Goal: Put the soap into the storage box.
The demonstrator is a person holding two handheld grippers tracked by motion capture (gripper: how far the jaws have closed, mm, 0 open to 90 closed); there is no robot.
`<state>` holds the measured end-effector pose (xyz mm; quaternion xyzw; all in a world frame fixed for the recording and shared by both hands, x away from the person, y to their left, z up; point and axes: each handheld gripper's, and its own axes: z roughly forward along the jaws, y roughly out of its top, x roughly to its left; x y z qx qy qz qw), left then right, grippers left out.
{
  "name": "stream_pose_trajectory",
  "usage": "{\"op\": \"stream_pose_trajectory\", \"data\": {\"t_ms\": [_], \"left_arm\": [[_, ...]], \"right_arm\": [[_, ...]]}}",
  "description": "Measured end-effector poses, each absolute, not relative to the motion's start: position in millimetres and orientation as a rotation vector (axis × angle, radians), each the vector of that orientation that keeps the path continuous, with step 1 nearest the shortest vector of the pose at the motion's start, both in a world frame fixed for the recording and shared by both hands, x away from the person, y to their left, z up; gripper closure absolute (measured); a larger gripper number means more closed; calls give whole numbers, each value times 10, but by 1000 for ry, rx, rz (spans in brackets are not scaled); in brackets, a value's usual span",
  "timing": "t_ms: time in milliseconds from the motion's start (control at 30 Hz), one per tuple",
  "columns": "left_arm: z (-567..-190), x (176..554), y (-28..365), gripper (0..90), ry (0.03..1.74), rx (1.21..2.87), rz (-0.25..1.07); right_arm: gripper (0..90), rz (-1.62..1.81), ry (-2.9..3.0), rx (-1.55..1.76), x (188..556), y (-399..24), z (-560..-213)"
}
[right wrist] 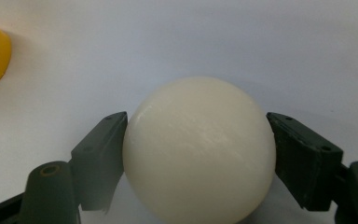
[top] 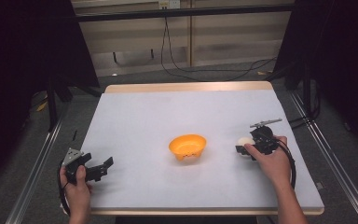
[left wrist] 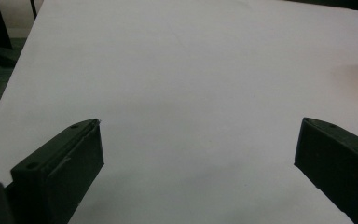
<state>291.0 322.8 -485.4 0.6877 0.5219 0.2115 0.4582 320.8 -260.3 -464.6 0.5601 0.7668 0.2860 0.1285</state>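
Right gripper (right wrist: pixel 198 140) pinching cream ball (right wrist: pixel 199 149) (seemingly tabletop)

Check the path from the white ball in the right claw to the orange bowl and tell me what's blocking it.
Nothing visible blocks it. The right claw is shut on the white ball, and bare table lies between it and the orange bowl. The left claw sits open, off on the bowl's other side.

An orange plastic bowl (top: pixel 187 146) sits mid-frame on the white-covered table (top: pixel 168 112); right of it a cream round ball (top: pixel 244 141) lies between the right tool (top: pixel 242 150) jaws; left tool (top: pixel 103 166) lower left
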Motion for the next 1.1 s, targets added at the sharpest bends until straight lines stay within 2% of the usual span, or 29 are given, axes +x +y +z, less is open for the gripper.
{"op": "stream_pose_trajectory", "data": {"t_ms": [1100], "left_arm": [[-4855, 2915, 3231, 10, 1283, 1696, 514]], "right_arm": [[237, 911, 2246, 1522, 3188, -2510, -4359]]}}
